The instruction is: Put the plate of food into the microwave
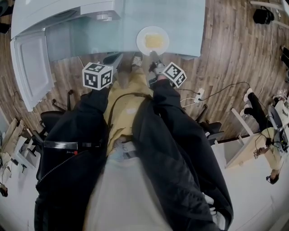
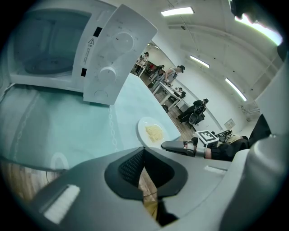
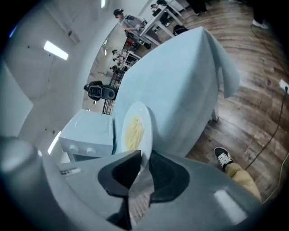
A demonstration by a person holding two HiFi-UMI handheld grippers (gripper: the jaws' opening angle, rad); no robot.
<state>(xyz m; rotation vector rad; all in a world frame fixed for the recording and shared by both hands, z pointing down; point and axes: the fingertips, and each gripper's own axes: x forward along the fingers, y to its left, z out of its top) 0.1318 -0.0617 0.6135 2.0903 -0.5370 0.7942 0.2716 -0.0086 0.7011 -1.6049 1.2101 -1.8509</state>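
Observation:
A white plate [image 1: 153,40] with yellow noodles lies near the front edge of the table with the pale blue cloth [image 1: 189,27]. My right gripper [image 1: 155,56] reaches over that edge and is shut on the plate's near rim; in the right gripper view the plate [image 3: 135,128] runs down between the jaws of the right gripper [image 3: 141,167]. The white microwave [image 1: 99,9] stands at the far left of the table with its door [image 1: 29,67] swung wide open. My left gripper [image 1: 118,58] hovers left of the plate, jaws shut on nothing. The left gripper view shows the microwave's open cavity [image 2: 49,45] and the plate [image 2: 152,132].
Office chairs [image 1: 54,119] stand on the wooden floor left and right of the person's legs. A power strip [image 1: 198,94] with cables lies on the floor to the right. A seated person [image 1: 271,153] and white desks are at the far right.

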